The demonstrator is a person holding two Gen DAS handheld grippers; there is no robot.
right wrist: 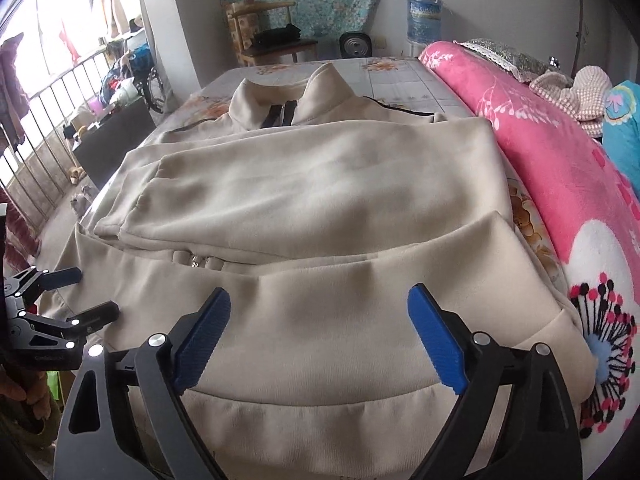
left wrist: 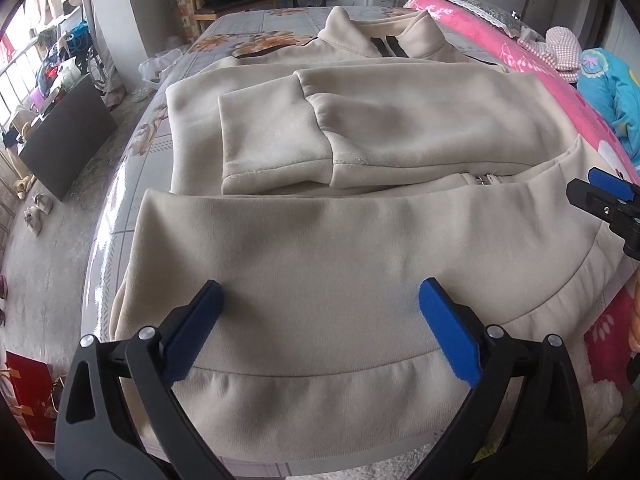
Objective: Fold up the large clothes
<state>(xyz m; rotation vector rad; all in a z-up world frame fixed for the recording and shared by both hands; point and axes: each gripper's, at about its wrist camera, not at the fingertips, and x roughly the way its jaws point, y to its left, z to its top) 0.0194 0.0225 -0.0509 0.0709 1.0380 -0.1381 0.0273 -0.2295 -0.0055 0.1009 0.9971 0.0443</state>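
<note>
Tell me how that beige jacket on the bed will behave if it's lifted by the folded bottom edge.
The beige jacket is probably floppy: its folds lie soft and rounded. The thick fleece-like cloth suggests some weight, so unheld parts would likely sag. The folded-in sleeves rest loose on top and may slide off.

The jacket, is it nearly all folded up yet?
Partly. Both sleeves lie folded across the jacket, and the bottom edge is turned up once. The left claw and right claw are open, holding nothing. Another fold toward the collar probably remains.

Beige zip jacket (left wrist: 360, 240) flat on bed, sleeves and hem folded.
</note>
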